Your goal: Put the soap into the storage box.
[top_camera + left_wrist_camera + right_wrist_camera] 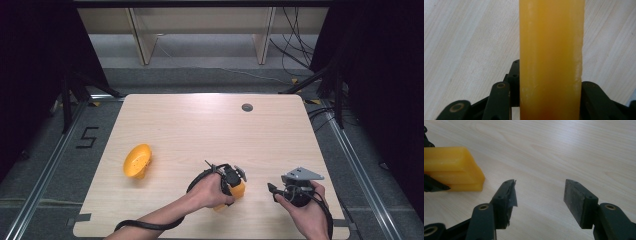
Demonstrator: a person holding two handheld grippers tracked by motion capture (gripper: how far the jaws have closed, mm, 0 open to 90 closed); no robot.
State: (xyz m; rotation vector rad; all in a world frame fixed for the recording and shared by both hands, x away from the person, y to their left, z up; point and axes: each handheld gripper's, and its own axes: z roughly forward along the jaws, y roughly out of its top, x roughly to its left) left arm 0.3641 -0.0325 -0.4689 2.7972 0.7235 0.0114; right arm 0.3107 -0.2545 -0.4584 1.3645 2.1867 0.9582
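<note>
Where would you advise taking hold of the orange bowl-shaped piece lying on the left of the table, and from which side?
I would grip the orange bowl-shaped piece by its thin rim, probably the upper-right edge. It lies tipped on its side with the hollow facing up and right, so one jaw could slip inside and one outside. The open right hand-held gripper is free to come in from the right.

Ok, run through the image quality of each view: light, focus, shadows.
High view: table evenly lit, surroundings fall to black, picture slightly soft. Left gripper view: orange block so close it looks soft, with pale sheen along its edges. Right gripper view: jaws sharp, soft shadow under the block, far tabletop washed out by glare.
</note>
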